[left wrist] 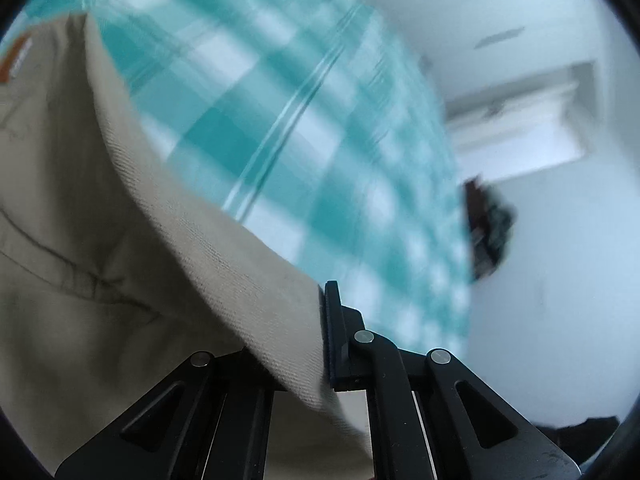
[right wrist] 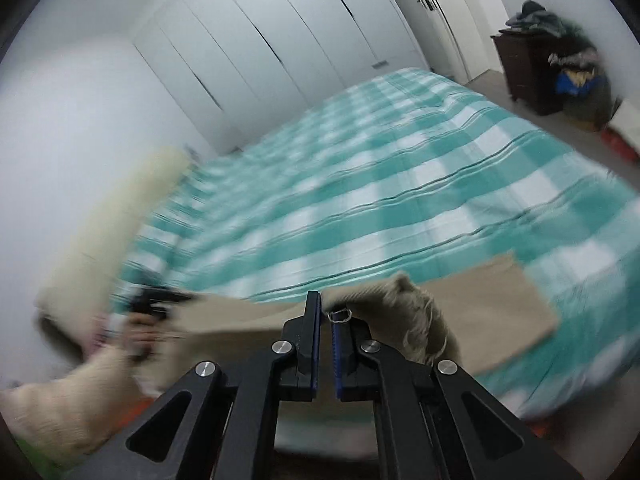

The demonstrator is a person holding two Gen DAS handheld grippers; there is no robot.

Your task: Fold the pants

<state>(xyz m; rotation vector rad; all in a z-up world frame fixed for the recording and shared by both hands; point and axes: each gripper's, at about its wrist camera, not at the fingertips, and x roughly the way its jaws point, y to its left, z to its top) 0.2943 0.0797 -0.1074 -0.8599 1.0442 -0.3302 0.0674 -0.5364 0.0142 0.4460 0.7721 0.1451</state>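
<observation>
Beige pants (left wrist: 100,240) fill the left of the left wrist view, with an orange label at the top left. My left gripper (left wrist: 316,340) is shut on the pants' edge; only its right finger (left wrist: 334,320) shows, the cloth hides the other. In the right wrist view the pants (right wrist: 492,300) lie across the near part of the bed. My right gripper (right wrist: 326,316) is shut on a bunched, frayed bit of the pants (right wrist: 400,300) and lifts it. The left gripper (right wrist: 156,300) shows at the left, in a hand, holding the pants' other end.
The teal and white checked bedspread (right wrist: 380,184) covers the bed. White wardrobe doors (right wrist: 260,28) stand behind it. A dark dresser (right wrist: 524,68) piled with clothes stands at the far right. A cream-sleeved arm (right wrist: 116,232) reaches in at the left.
</observation>
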